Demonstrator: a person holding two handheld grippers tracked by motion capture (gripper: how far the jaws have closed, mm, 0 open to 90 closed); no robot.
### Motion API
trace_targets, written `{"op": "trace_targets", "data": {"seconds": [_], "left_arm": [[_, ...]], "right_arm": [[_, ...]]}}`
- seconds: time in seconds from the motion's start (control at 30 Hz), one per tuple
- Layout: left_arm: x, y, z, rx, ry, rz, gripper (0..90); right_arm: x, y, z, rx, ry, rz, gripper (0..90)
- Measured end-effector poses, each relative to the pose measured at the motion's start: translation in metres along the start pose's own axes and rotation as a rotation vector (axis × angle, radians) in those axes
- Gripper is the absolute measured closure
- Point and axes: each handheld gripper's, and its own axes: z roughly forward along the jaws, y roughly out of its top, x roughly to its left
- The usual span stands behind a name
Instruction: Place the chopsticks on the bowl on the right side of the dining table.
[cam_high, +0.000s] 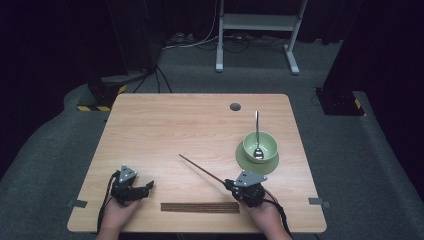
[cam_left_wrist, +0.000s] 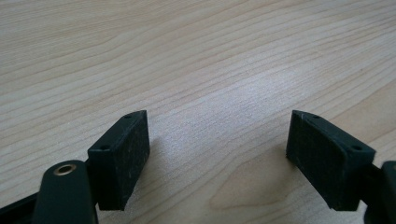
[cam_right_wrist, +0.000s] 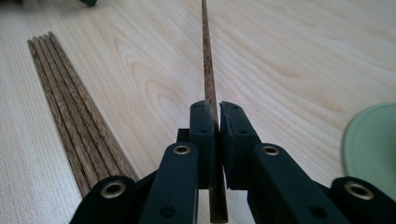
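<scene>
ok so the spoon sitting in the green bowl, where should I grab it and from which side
Take the spoon by its handle, the upper part sticking out past the far rim of the green bowl. Its scoop lies down inside the bowl, so the walls block a gripper there. Probably come from above at the far side, jaws closing across the thin handle. The open left gripper is free; the right gripper holds a chopstick.

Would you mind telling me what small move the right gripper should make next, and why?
Probably carry the chopstick toward the green bowl: the right gripper is shut on it, the other chopsticks lie bundled at the table's near edge, and the bowl holds just a spoon.
</scene>
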Motion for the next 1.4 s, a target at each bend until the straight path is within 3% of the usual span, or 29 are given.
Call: {"op": "trace_targets", "data": {"seconds": [0.27, 0.67, 1.4], "left_arm": [[0.0, 0.0, 0.0, -0.001, -0.001, 0.0, 21.9], [0.0, 0.0, 0.0, -0.001, -0.002, 0.0, 22.2], [0.0, 0.0, 0.0, -0.001, -0.005, 0.002, 22.7]], "right_arm": [[-0.008, 0.002, -0.016, -0.033, -0.044, 0.005, 84.4], [-0.032, -0.005, -0.037, -0.067, -0.107, 0.085, 84.4], [-0.067, -0.015, -0.054, -0.077, -0.242, 0.185, 84.4]]}}
